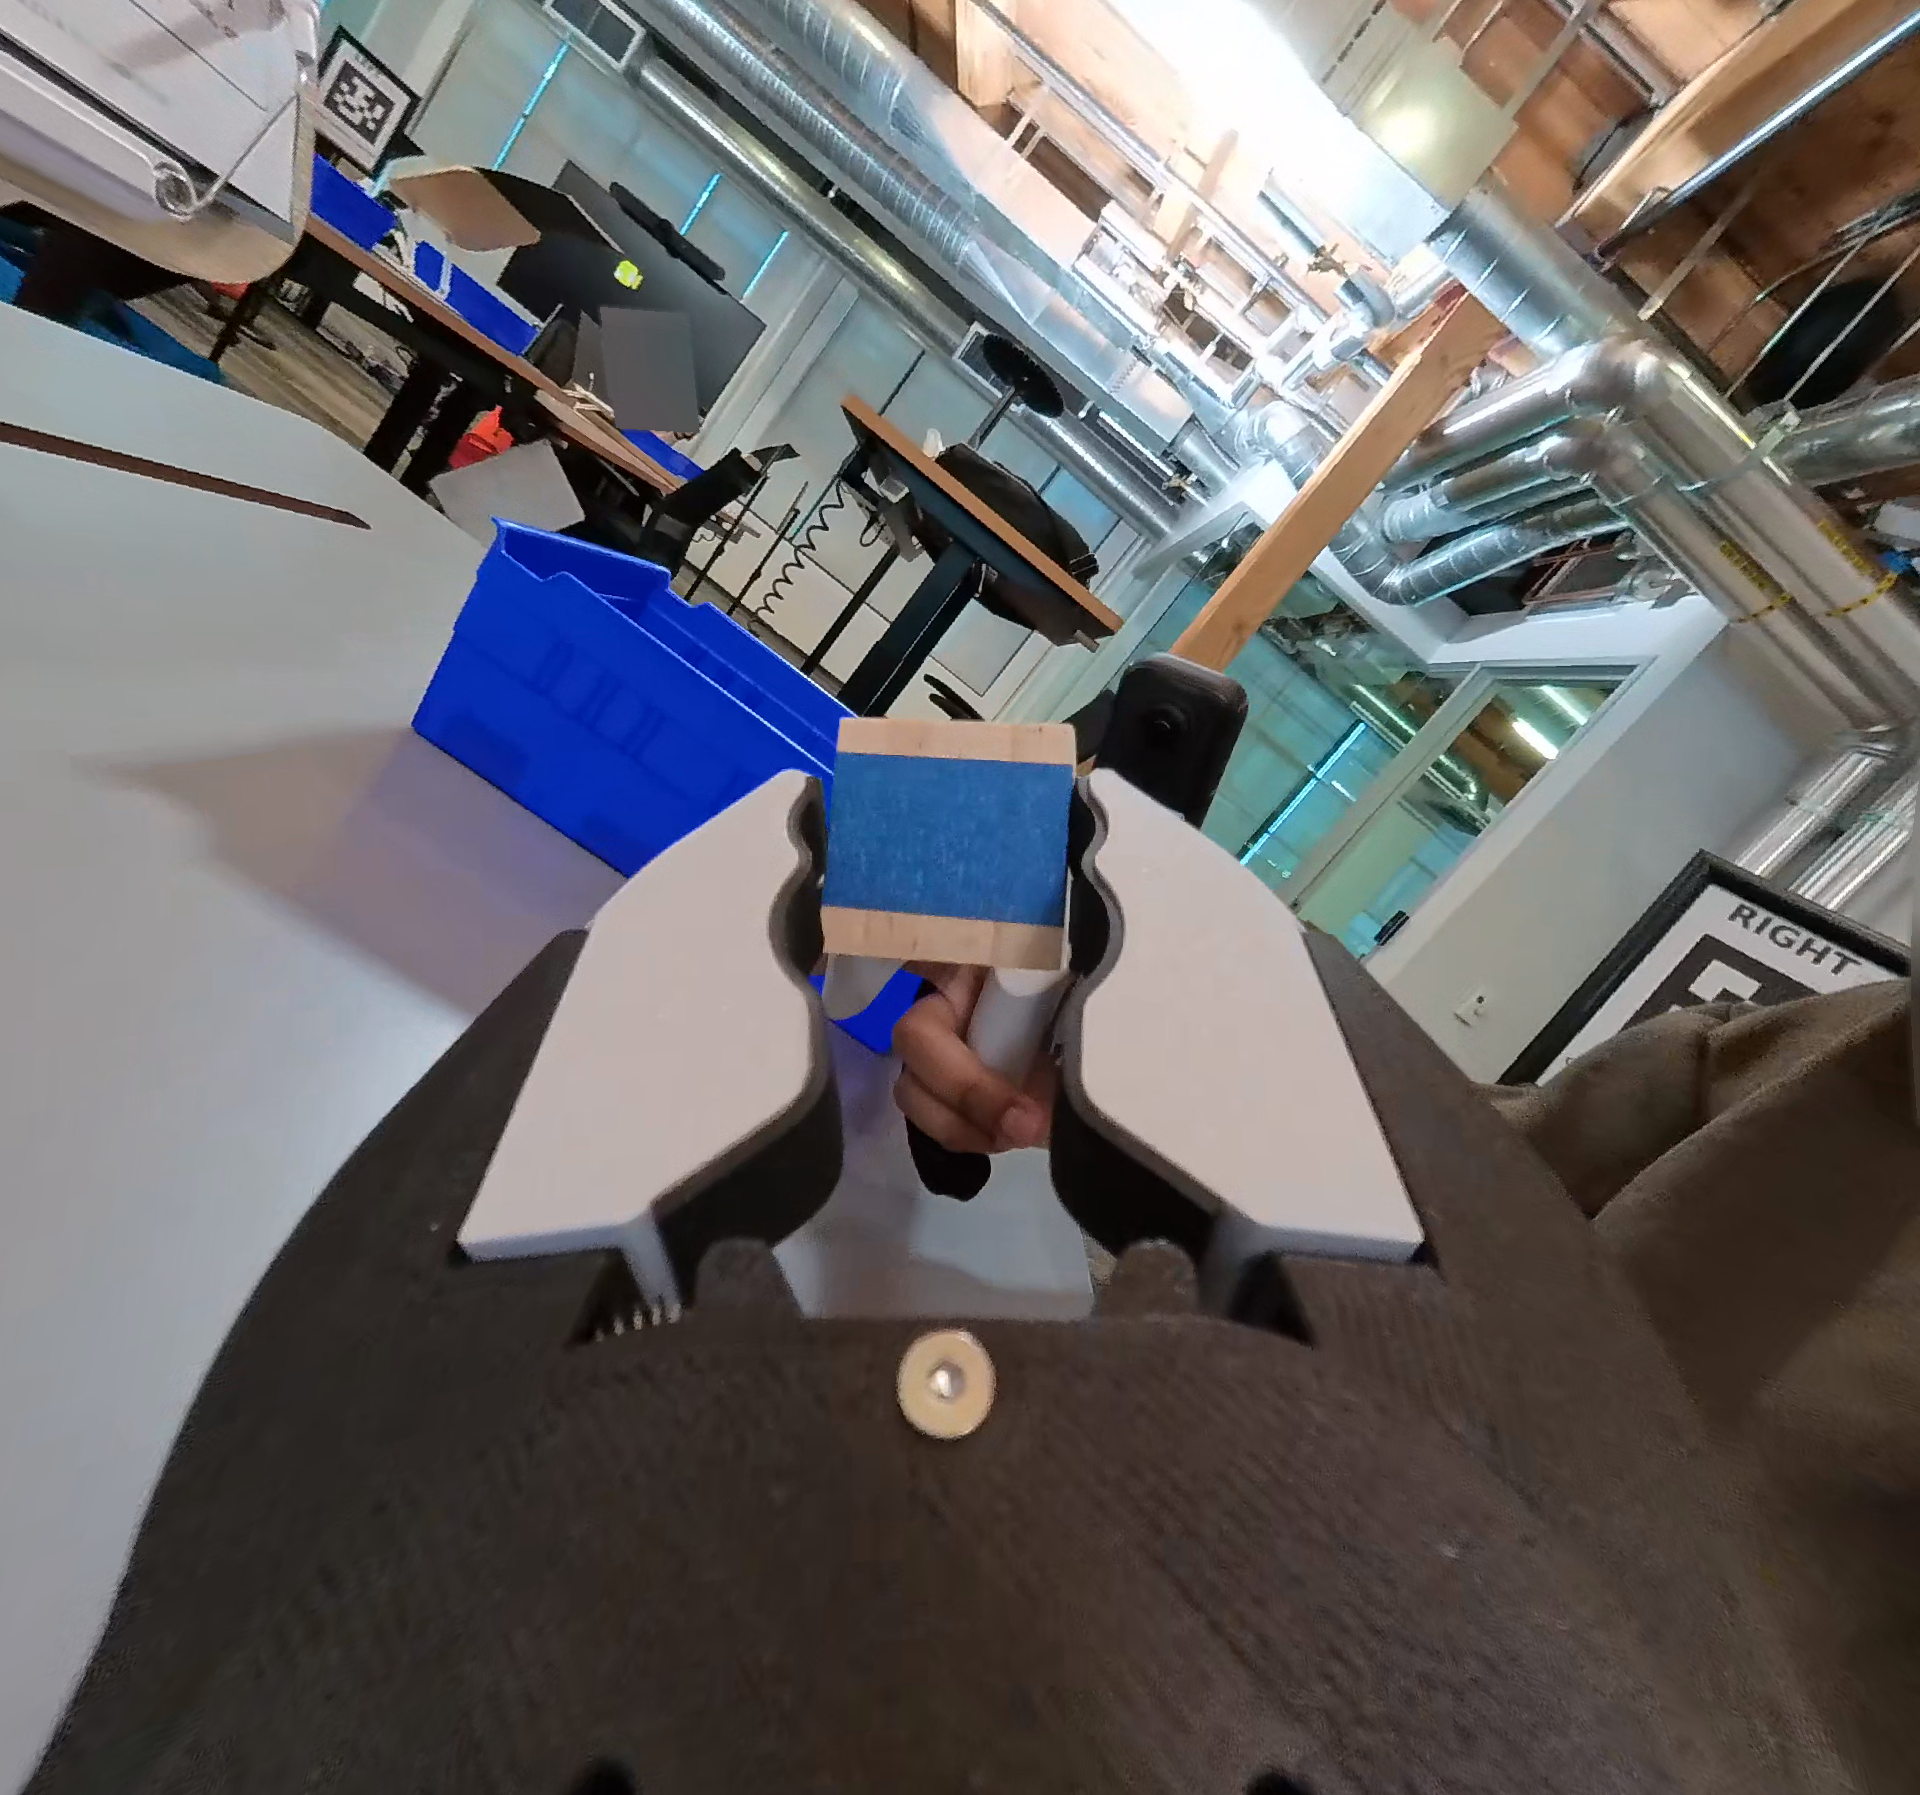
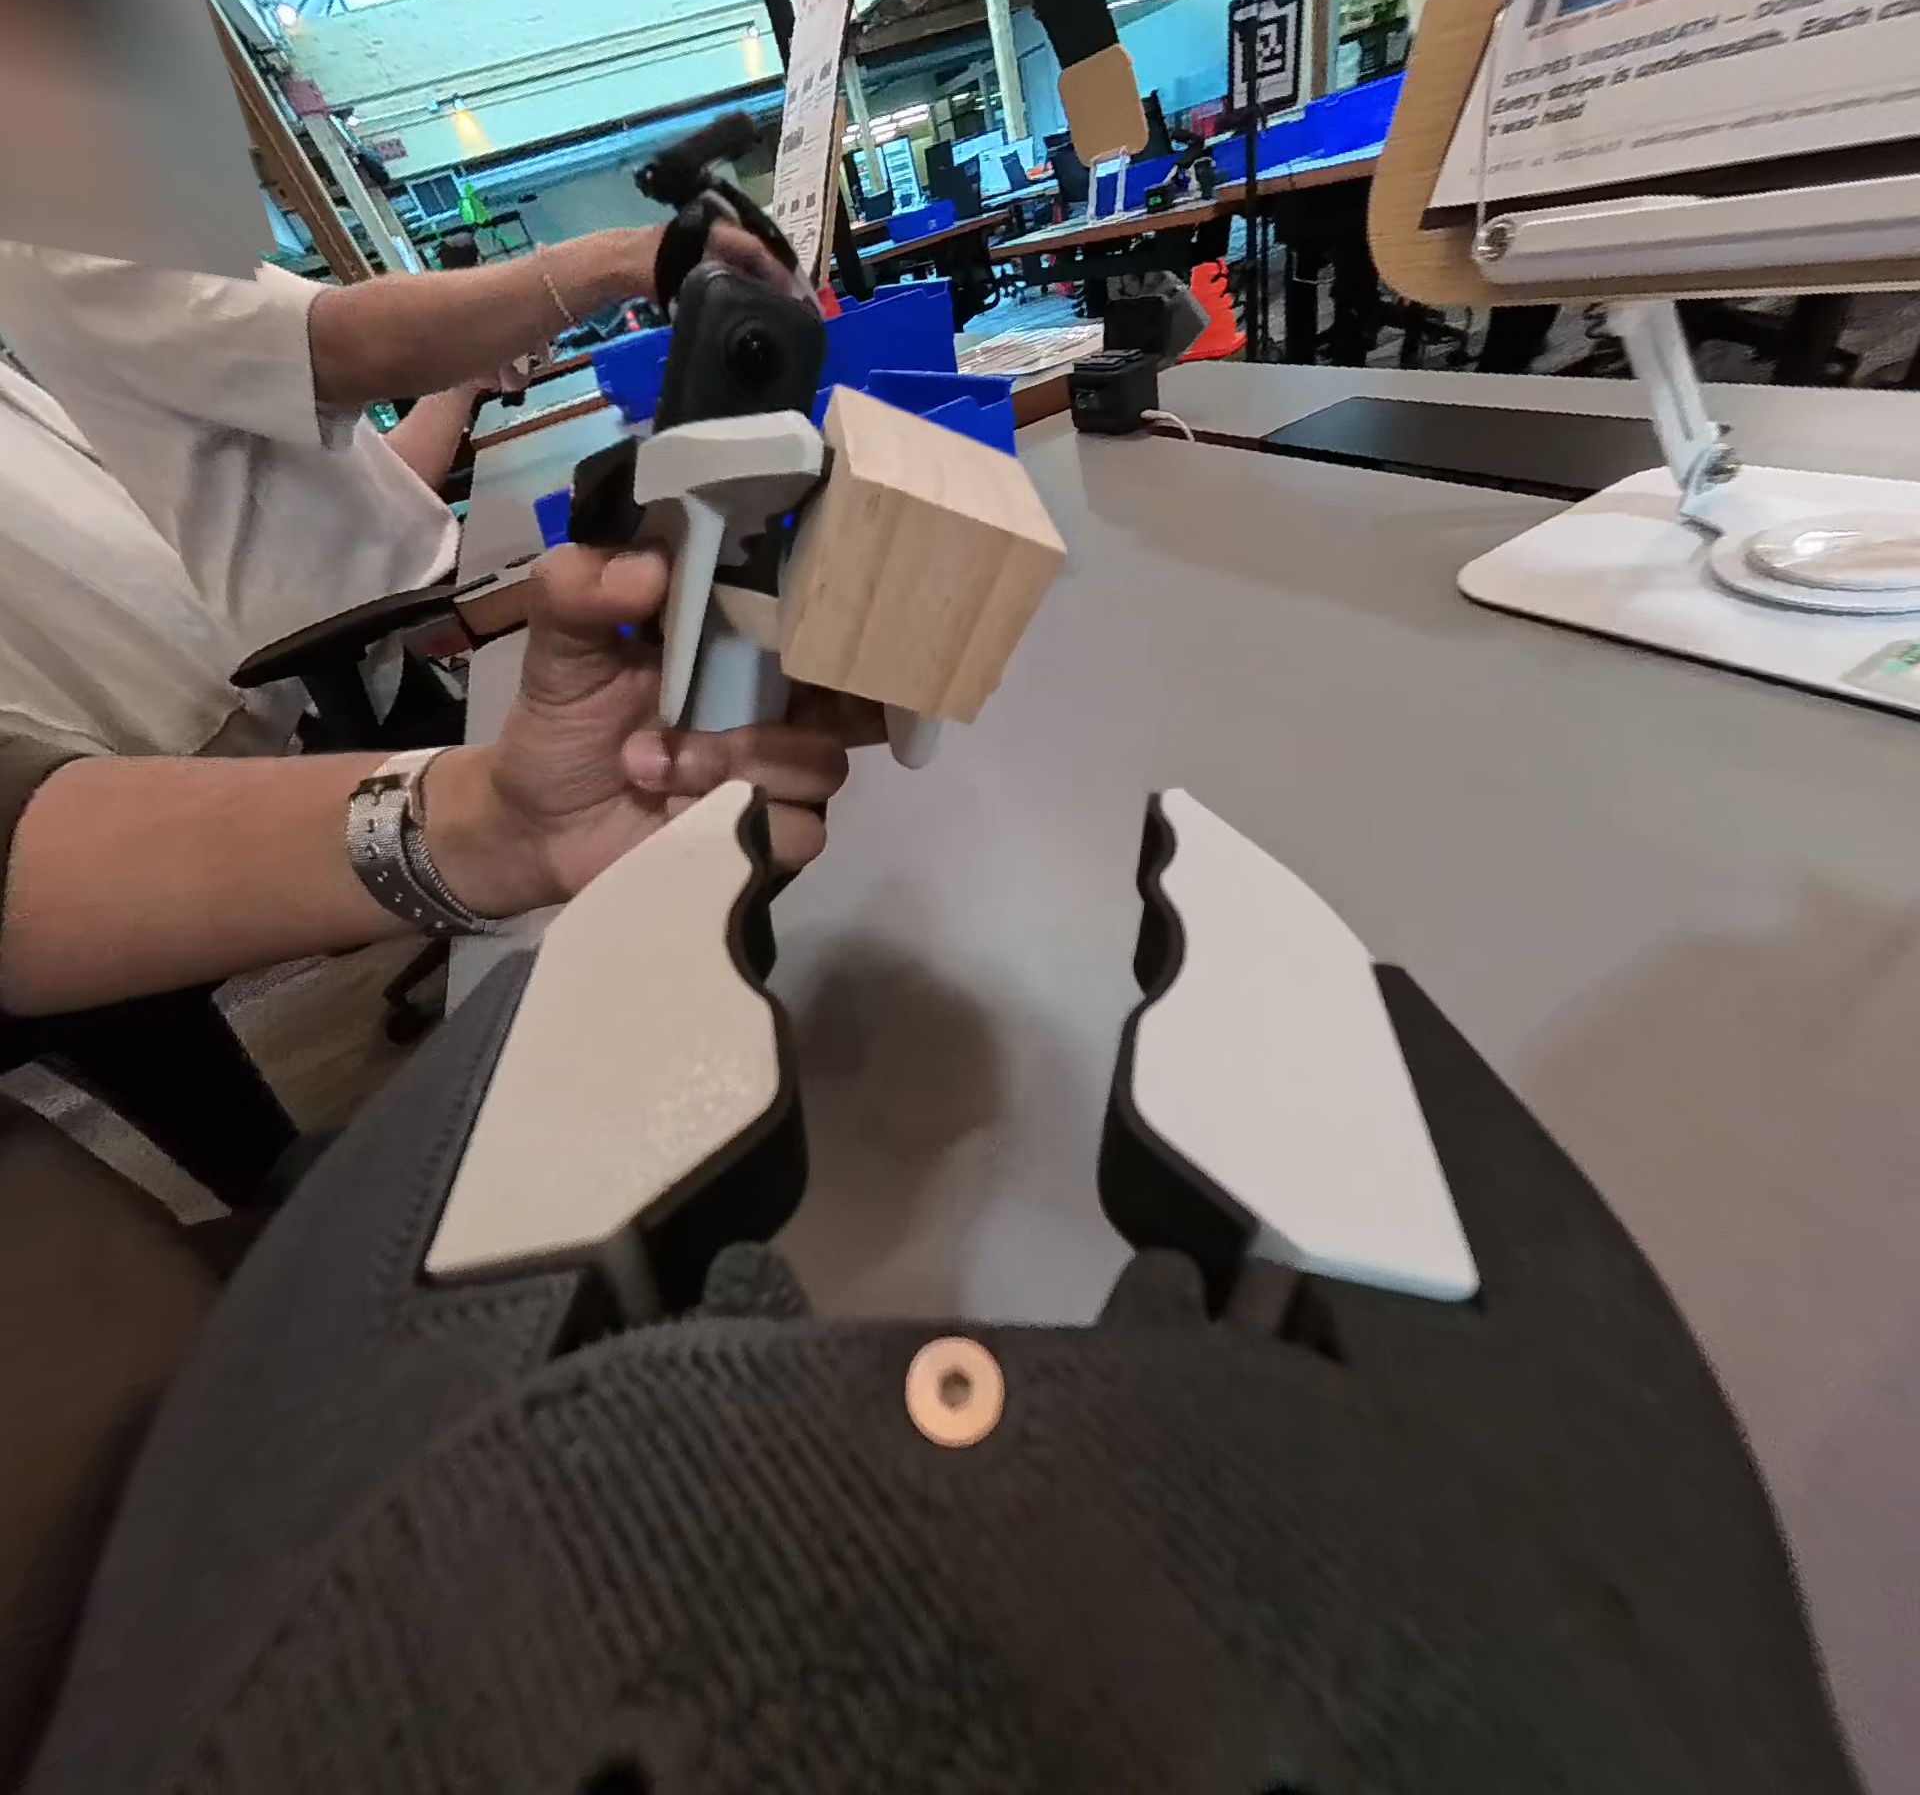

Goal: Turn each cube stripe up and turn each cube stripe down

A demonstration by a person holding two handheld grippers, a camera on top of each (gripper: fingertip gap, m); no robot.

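My left gripper (image 1: 951, 784) is shut on a wooden cube (image 1: 948, 841) and holds it in the air above the grey table (image 1: 208, 862). The cube's blue stripe faces the left wrist camera. In the right wrist view the same cube (image 2: 914, 571) shows only plain wood faces, clamped in the left gripper (image 2: 831, 602), which a hand (image 2: 603, 769) holds at the upper left. My right gripper (image 2: 956, 805) is open and empty, low over the table (image 2: 1351, 758), below and slightly right of the cube. Its camera (image 1: 1174, 737) shows behind the cube.
A blue bin (image 1: 623, 706) stands on the table behind the cube. A white document stand (image 2: 1714, 550) holding a sheet stands at the right, with a dark mat (image 2: 1455, 441) behind it. Another person's arm in a white sleeve (image 2: 208, 395) reaches over the neighbouring desk at the left.
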